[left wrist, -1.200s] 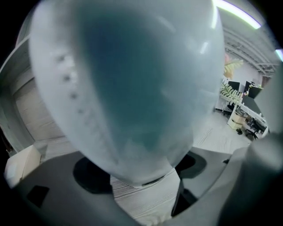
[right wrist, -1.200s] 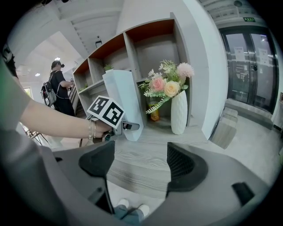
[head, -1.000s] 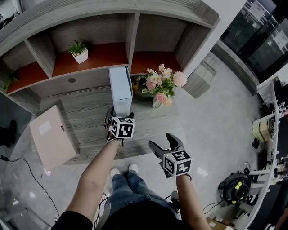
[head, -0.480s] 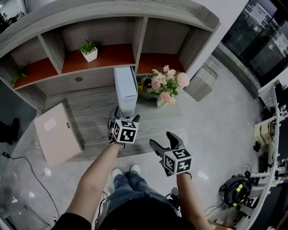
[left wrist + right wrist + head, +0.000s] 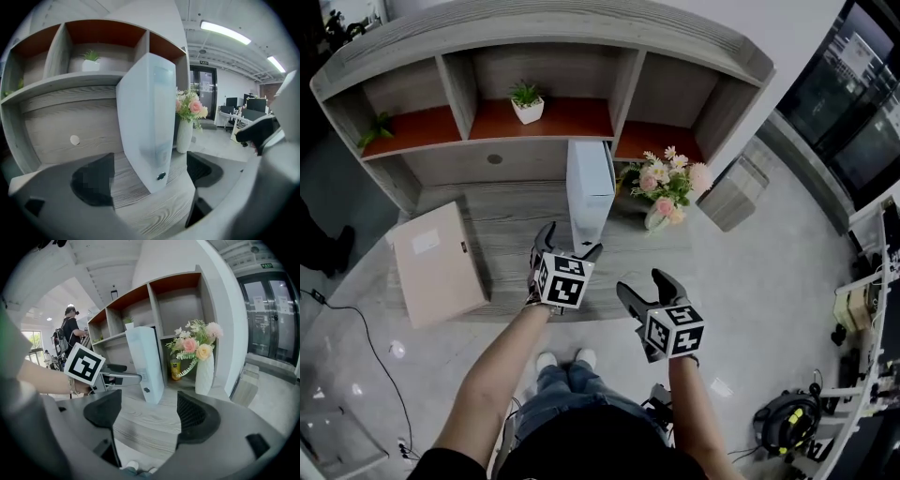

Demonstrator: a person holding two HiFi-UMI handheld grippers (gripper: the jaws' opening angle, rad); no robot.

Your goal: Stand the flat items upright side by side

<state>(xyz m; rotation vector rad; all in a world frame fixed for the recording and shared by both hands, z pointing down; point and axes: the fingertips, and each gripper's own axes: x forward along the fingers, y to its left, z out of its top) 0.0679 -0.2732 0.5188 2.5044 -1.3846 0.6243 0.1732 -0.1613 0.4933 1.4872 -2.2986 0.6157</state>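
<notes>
A white file box [image 5: 591,192] stands upright on the grey wooden table [image 5: 511,220], in front of the shelf unit. My left gripper [image 5: 570,240] is at its near bottom edge with jaws wide, and neither pad touches it. In the left gripper view the white file box [image 5: 147,122] rises just ahead of the left gripper [image 5: 149,176]. A flat beige box [image 5: 439,262] lies on the table's left end. My right gripper [image 5: 642,286] hangs open and empty off the table's front right. The right gripper view shows the white file box [image 5: 146,364] beyond my right gripper [image 5: 146,413].
A vase of pink flowers [image 5: 667,192] stands just right of the white box. The shelf unit [image 5: 619,80] behind holds a small potted plant [image 5: 526,101]. A person [image 5: 70,333] stands far off in the right gripper view. A cable [image 5: 366,342] runs on the floor at left.
My left gripper has drawn back slightly from the white box and its jaws have spread. The box stays upright. The head view has swung left, and the right gripper has barely moved.
</notes>
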